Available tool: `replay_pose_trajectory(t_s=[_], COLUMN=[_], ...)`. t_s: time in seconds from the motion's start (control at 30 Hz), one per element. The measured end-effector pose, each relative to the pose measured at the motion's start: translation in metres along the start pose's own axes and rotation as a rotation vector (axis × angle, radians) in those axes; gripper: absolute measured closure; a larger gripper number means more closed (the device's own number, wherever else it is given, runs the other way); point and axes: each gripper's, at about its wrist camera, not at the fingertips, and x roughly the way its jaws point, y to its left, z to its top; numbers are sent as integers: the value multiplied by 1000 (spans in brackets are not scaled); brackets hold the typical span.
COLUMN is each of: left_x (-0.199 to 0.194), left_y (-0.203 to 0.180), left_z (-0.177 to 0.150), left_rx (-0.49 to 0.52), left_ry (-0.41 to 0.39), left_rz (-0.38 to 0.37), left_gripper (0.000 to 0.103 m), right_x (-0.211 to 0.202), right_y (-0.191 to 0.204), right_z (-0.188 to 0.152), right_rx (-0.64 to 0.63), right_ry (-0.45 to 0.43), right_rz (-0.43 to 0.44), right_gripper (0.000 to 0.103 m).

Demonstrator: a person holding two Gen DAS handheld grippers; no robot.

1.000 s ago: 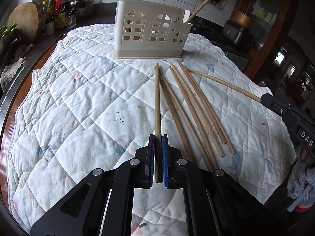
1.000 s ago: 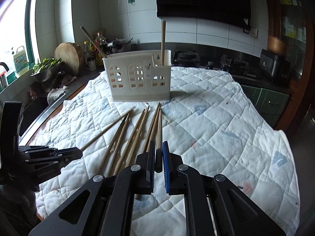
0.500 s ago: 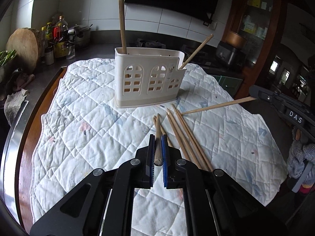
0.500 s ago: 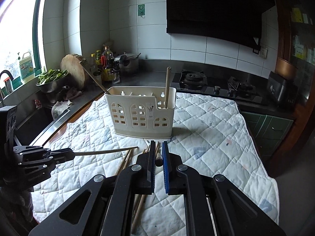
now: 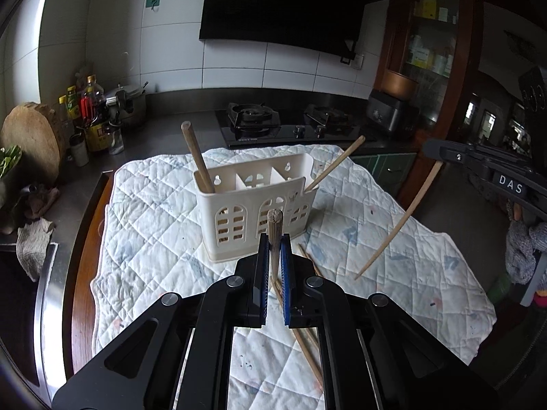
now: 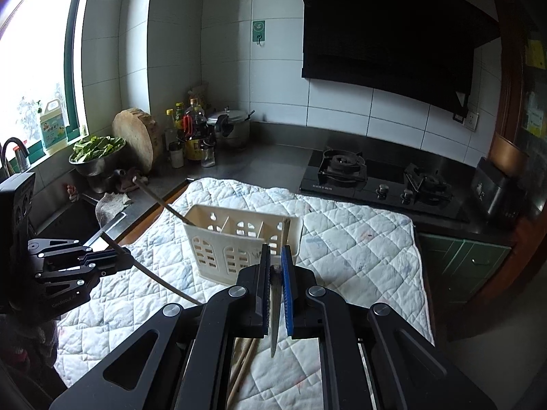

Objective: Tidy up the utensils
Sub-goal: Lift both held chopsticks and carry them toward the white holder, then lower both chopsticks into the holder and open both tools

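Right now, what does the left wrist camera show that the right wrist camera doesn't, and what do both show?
Only the left wrist view shows the wooden cabinet with jars and the right tool from outside, holding a chopstick. Only the right wrist view shows the window, the bowl of greens and the left tool from outside. Both show the white holder, the quilted cloth, the gas hob and the chopping block.

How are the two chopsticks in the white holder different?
The left chopstick stands in the left end slot of the holder; the right chopstick sits in the right end slot. The left one leans a little leftward and shows its thick end up; the right one tilts much further, rightward, and looks thinner. Both are wooden and poke above the rim.
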Motion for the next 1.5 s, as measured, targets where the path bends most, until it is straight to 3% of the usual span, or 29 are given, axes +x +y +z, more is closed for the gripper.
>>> replay_pose_trajectory(t_s=[0.33, 0.67, 0.9, 1.03, 1.27, 1.5], left_x=[-30, -32, -32, -25, 7, 39], left_y=[-9, 11, 19, 16, 33, 49], left_z=[69, 111, 122, 126, 124, 116], left_rx=[58, 38, 17, 35, -27, -81], left_ry=[-120, -168, -197, -202, -129, -39], left_rz=[34, 91, 88, 125, 96, 62], left_gripper=[98, 98, 98, 98, 98, 97], right_x=[-6, 19, 58, 81, 99, 85], right_y=[6, -1, -5, -9, -10, -10], right_z=[67, 117, 116, 103, 91, 90], right_rx=[4, 31, 36, 46, 40, 33], right_ry=[-96, -177, -140, -84, -35, -64], right_rz=[40, -20, -47, -38, -35, -38], right_gripper=[97, 97, 97, 97, 96, 94])
